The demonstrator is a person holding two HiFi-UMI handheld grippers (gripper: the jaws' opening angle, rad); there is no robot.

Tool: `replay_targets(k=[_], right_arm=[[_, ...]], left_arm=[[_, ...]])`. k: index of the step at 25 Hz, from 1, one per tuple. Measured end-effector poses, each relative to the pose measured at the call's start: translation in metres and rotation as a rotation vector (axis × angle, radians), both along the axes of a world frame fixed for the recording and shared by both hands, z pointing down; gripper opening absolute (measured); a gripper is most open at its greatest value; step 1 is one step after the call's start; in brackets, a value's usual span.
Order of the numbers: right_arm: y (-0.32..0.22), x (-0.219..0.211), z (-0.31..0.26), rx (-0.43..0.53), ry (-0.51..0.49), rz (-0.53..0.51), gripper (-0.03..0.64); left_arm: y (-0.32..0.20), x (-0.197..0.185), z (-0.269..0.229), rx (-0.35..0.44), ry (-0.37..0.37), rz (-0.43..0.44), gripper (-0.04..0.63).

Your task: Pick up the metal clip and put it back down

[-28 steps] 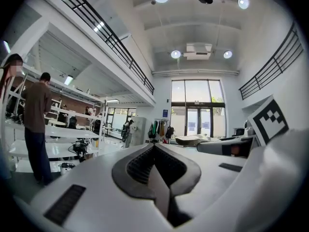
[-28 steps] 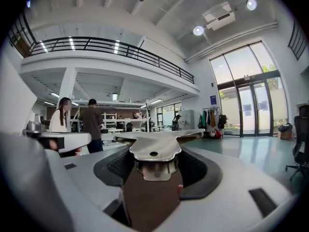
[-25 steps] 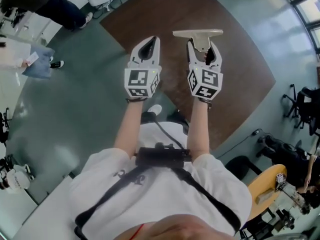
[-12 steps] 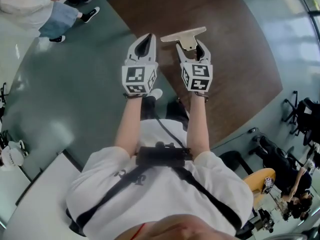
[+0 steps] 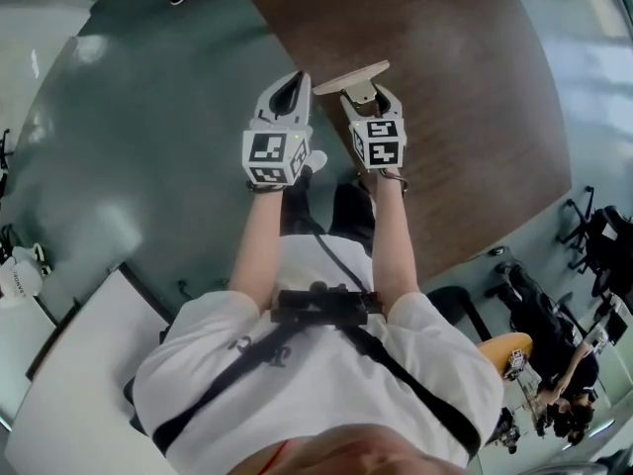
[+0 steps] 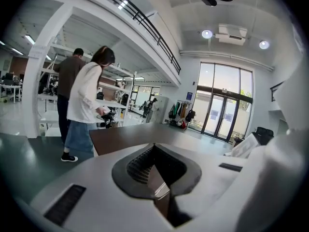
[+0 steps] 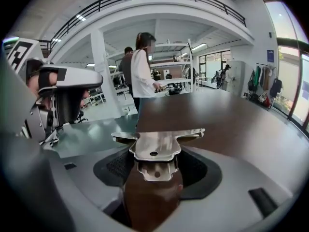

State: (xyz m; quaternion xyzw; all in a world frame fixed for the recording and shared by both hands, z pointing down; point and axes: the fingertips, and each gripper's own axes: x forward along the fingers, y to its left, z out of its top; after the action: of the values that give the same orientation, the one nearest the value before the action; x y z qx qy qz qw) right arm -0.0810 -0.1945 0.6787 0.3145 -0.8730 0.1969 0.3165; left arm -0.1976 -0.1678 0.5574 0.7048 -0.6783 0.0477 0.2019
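Note:
The metal clip point(image 5: 351, 77) is a flat, silvery T-shaped piece, and it is held up in the air over the edge of a brown surface point(image 5: 465, 77). My right gripper point(image 5: 364, 95) is shut on its stem, and the wide bar sticks out past the fingertips. In the right gripper view the clip point(image 7: 157, 146) sits level between the dark pads of the right gripper point(image 7: 154, 168). My left gripper point(image 5: 287, 87) hovers close beside it on the left, shut, with nothing between its jaws. In its own view the left gripper point(image 6: 157, 178) shows only bare pads.
The brown surface meets grey-green floor point(image 5: 129, 117) on the left. Two people stand near shelving point(image 7: 140, 66) beyond the brown surface. A white table point(image 5: 59, 404) sits at the lower left, and chairs and equipment point(image 5: 544, 305) lie at the right.
The two grippers have drawn closer together and the clip has tilted slightly. The head view has swung, so the people at the top left have slid out of it.

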Motion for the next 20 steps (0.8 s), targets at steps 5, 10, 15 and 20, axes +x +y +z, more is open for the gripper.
replay_targets(k=[5, 10, 15, 20], right_arm=[[0.009, -0.01, 0.023, -0.045, 0.042, -0.048, 0.293], [0.011, -0.012, 0.039, -0.075, 0.064, -0.085, 0.293], [0.012, -0.01, 0.05, -0.104, 0.093, -0.095, 0.293], [0.015, -0.006, 0.06, -0.12, 0.121, -0.102, 0.293]], left_arm=[[0.006, -0.007, 0.017, -0.035, 0.016, -0.003, 0.011], [0.006, -0.001, 0.026, -0.056, 0.03, 0.017, 0.011], [0.007, 0.0, 0.032, -0.067, 0.034, 0.024, 0.011], [0.007, 0.006, 0.034, -0.071, 0.038, 0.036, 0.011]])
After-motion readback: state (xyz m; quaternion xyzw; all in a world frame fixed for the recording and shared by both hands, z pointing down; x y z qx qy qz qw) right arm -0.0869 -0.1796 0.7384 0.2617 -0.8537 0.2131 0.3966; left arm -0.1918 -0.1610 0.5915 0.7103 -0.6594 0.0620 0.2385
